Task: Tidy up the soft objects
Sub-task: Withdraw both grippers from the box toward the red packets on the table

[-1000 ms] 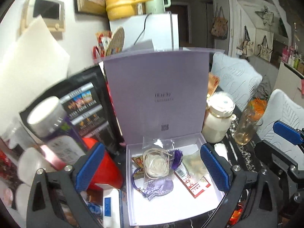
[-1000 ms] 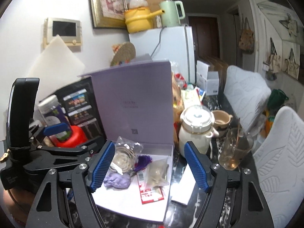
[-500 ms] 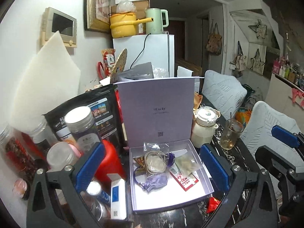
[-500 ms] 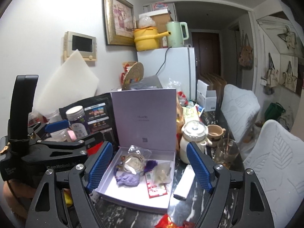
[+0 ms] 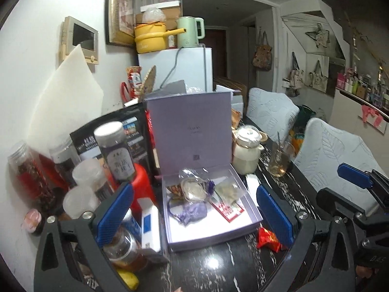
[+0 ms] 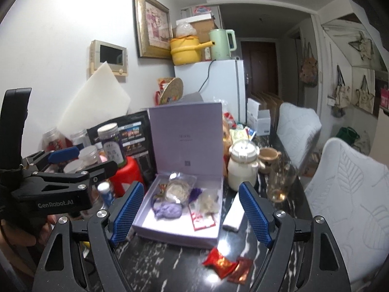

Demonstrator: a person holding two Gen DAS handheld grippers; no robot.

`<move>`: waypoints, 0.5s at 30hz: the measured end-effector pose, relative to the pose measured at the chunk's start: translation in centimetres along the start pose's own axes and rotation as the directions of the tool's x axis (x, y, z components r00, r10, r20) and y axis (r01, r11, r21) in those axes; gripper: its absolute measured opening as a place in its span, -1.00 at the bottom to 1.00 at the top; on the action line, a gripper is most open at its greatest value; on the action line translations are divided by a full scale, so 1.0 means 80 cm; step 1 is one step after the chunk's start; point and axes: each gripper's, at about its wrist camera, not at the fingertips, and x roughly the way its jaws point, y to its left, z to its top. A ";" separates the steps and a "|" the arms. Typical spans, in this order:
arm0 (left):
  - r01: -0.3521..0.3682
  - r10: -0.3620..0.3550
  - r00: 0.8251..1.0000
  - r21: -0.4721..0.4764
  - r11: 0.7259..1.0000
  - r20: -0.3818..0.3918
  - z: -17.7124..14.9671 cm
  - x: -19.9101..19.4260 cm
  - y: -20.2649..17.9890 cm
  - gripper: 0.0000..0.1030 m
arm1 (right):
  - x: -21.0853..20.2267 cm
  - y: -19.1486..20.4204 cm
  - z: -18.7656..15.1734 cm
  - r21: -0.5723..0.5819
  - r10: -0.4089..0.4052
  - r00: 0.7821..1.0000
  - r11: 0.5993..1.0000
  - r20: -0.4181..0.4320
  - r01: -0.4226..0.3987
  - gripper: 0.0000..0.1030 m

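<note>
Both tongs, left gripper (image 5: 193, 215) and right gripper (image 6: 190, 210), gape empty; at twelve o'clock lies the crumpled lilac cloth pouch (image 6: 169, 210) inside the matte lavender cardboard box (image 6: 170, 231).

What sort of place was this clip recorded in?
Most likely a lived-in home, a small dining or kitchen corner. A cluttered dark marble table holds jars and an open lavender box, padded chairs stand beside it, and a small fridge carries a yellow pot and kettle.
</note>
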 end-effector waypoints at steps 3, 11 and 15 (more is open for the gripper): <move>0.023 -0.022 1.000 0.017 1.000 -0.018 -0.016 -0.002 -0.009 0.99 | -0.007 0.000 -0.015 0.006 0.000 1.000 1.000 -0.012 0.000 0.58; 0.055 -0.048 0.995 0.080 0.995 -0.089 -0.062 0.002 -0.044 0.99 | -0.022 -0.014 -0.071 0.067 -0.032 0.997 0.997 -0.071 0.037 0.58; 0.098 -0.088 0.990 0.089 0.991 -0.109 -0.082 0.003 -0.060 0.99 | -0.028 -0.024 -0.099 0.111 -0.052 0.993 0.992 -0.103 0.063 0.58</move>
